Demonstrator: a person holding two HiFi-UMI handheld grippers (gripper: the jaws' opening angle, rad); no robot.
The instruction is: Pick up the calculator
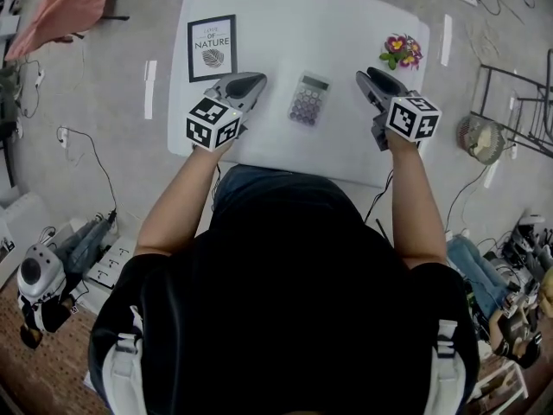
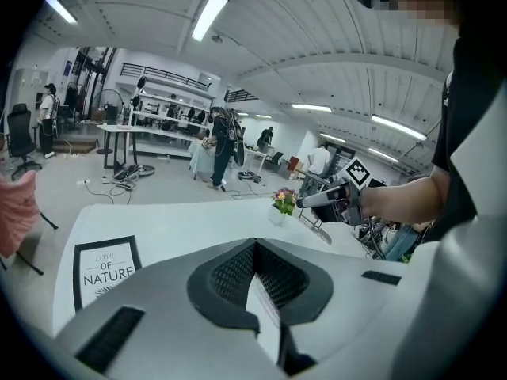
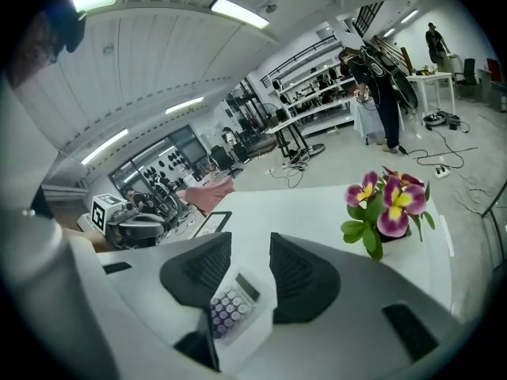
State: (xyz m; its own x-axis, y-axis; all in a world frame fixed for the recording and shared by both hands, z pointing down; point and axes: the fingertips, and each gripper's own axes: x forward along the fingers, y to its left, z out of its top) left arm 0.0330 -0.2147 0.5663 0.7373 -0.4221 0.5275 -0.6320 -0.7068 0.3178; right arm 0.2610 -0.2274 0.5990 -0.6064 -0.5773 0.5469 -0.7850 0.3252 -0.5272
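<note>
The right gripper (image 3: 250, 240) has its jaws apart with nothing pressed between them. It hangs over the right part of the table (image 1: 285, 33), and the calculator (image 3: 226, 311) shows through the gap, lower down and not touched. The calculator lies flat near the middle of the table, a little toward the near edge, with its display at the far end. It is probably light and stiff, a thin plastic body with a smooth shell that could slip. I think the best hold is across its two long sides, with the pads low against the table, not on the display or the keys. The left gripper (image 2: 253, 244) is closed and empty over the left part of the table. A frame (image 1: 212, 47) lies at the far left of the table, and a flower (image 1: 402, 52) stands at its far right.
</note>
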